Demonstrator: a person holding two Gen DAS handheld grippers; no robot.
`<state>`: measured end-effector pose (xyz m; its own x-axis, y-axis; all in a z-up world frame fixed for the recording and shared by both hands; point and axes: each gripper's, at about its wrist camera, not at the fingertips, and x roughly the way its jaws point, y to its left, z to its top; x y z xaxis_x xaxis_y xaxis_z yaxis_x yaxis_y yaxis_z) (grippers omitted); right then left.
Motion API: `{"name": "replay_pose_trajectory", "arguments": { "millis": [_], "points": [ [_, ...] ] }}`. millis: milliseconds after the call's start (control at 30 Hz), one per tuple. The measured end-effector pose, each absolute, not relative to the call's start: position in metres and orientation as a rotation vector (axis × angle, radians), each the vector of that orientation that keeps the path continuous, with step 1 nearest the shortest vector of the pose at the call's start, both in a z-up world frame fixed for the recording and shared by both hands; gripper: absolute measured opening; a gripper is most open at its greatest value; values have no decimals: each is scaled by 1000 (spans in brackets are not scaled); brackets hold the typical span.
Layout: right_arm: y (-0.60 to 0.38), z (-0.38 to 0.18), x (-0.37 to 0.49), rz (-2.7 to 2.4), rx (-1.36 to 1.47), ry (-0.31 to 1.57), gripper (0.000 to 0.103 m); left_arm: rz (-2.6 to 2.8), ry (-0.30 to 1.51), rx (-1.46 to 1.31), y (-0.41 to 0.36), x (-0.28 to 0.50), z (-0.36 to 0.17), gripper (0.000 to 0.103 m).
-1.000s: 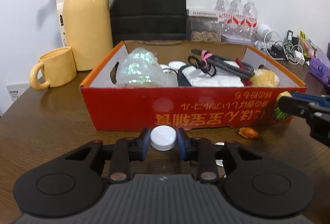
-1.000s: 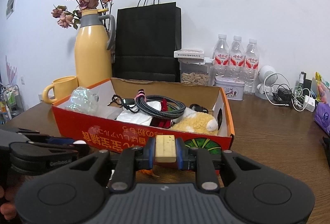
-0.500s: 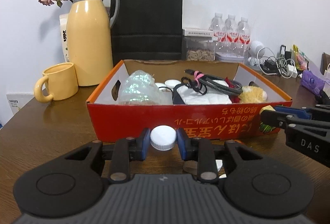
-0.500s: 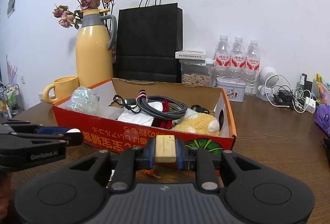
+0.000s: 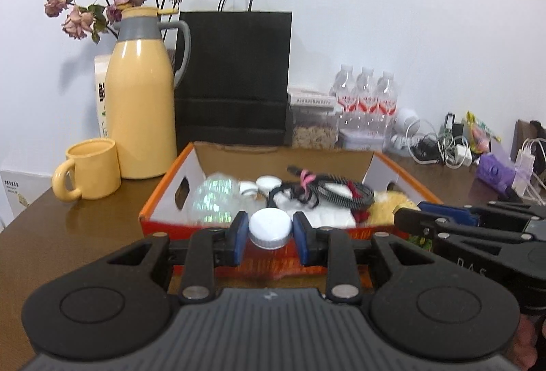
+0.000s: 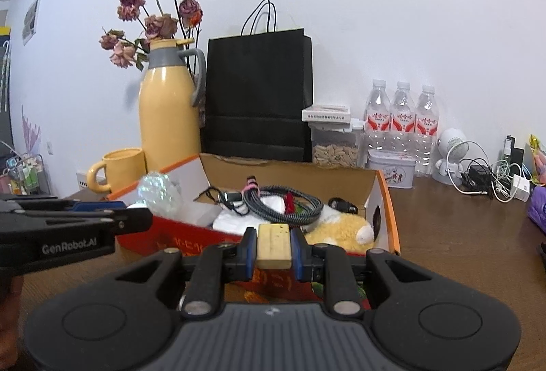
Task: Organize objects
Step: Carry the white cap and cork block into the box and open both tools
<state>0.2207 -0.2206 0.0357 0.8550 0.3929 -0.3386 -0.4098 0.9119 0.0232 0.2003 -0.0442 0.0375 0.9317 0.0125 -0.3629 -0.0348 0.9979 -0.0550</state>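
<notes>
Hand-held grippers higher than before, white cap (image 5: 270,227) and block (image 6: 273,246) above box (image 5: 160,200).

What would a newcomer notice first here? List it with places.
Front and centre, the left gripper pinches a white bottle cap and the right gripper a pale yellow block. Just beyond them stands the red-orange cardboard box crammed with cables and a plush toy. Behind it, a yellow thermos jug and black paper bag line the wall.
</notes>
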Motion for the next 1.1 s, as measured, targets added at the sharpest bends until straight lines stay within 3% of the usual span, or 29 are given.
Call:
{"name": "replay_pose_trajectory", "arguments": {
  "millis": [400, 800, 1100],
  "points": [
    [-211, 72, 271, 399, -45, 309, 20, 61, 305, -72, -42, 256, 73, 29],
    [-204, 54, 345, 325, -11, 369, 20, 147, 356, -138, -36, 323, 58, 29],
    [-205, 40, 355, 330, -20, 420, 20, 137, 387, -100, -34, 332, 42, 29]
  ]
}}
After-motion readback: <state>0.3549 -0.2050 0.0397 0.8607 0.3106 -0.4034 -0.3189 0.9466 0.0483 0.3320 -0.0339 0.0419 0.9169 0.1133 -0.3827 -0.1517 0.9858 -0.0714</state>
